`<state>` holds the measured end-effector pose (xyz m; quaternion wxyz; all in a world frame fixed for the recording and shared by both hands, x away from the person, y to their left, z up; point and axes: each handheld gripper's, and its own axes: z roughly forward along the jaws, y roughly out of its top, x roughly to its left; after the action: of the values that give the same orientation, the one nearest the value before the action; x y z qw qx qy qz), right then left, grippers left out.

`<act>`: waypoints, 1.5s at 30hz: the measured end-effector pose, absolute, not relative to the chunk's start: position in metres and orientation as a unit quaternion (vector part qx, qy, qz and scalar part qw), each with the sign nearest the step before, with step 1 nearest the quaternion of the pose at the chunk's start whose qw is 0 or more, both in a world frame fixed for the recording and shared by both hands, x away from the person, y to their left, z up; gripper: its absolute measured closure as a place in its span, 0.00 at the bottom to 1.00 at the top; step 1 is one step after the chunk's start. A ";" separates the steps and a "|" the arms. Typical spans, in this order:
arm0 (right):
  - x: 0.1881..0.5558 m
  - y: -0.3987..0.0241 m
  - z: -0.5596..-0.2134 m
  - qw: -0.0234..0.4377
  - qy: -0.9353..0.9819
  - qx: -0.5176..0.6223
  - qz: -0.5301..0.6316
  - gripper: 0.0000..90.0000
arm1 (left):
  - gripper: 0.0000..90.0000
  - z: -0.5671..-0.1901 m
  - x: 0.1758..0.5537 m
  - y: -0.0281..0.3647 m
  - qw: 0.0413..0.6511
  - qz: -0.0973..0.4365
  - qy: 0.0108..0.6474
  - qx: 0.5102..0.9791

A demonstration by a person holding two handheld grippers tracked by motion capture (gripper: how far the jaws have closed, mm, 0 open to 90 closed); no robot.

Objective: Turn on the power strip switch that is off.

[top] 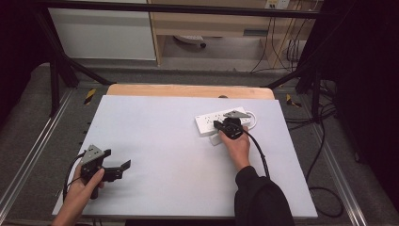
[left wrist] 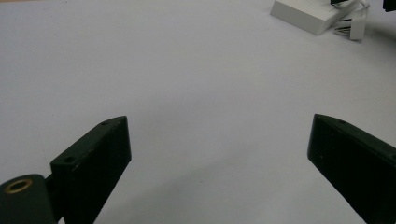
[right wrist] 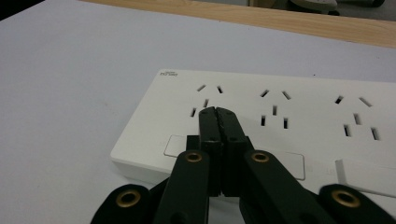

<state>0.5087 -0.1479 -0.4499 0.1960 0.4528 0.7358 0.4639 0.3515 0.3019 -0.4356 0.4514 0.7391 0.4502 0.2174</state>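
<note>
The table (top: 155,141) has a pale, plain lavender-white top with a light wood strip along its far edge; the power strip (right wrist: 299,116) is white, dotted with dark slots. Both grippers, left (left wrist: 219,163) and right (right wrist: 218,112), are black with brass-coloured rivets; the person's sleeve (top: 261,197) is black.

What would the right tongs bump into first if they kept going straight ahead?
Most likely the white power strip. The right tongs are shut and point low over its top, right by the first group of socket holes. How close they hover above it is hard to judge.
</note>
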 end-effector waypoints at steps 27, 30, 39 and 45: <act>0.509 -0.147 -0.451 0.202 0.743 0.449 0.454 1.00 | 0.07 -0.436 0.352 0.303 0.450 0.217 0.452 0.740; 0.509 -0.147 -0.450 0.199 0.743 0.451 0.452 1.00 | 0.07 -0.436 0.352 0.303 0.450 0.216 0.452 0.739; 0.508 -0.146 -0.445 0.206 0.743 0.447 0.454 1.00 | 0.07 -0.436 0.352 0.303 0.450 0.216 0.453 0.739; 0.507 -0.147 -0.442 0.207 0.742 0.447 0.455 1.00 | 0.07 -0.436 0.352 0.303 0.449 0.217 0.453 0.739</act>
<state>0.5066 -0.1475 -0.4424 0.2067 0.4468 0.7419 0.4552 0.3520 0.3033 -0.4362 0.4494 0.7392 0.4525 0.2166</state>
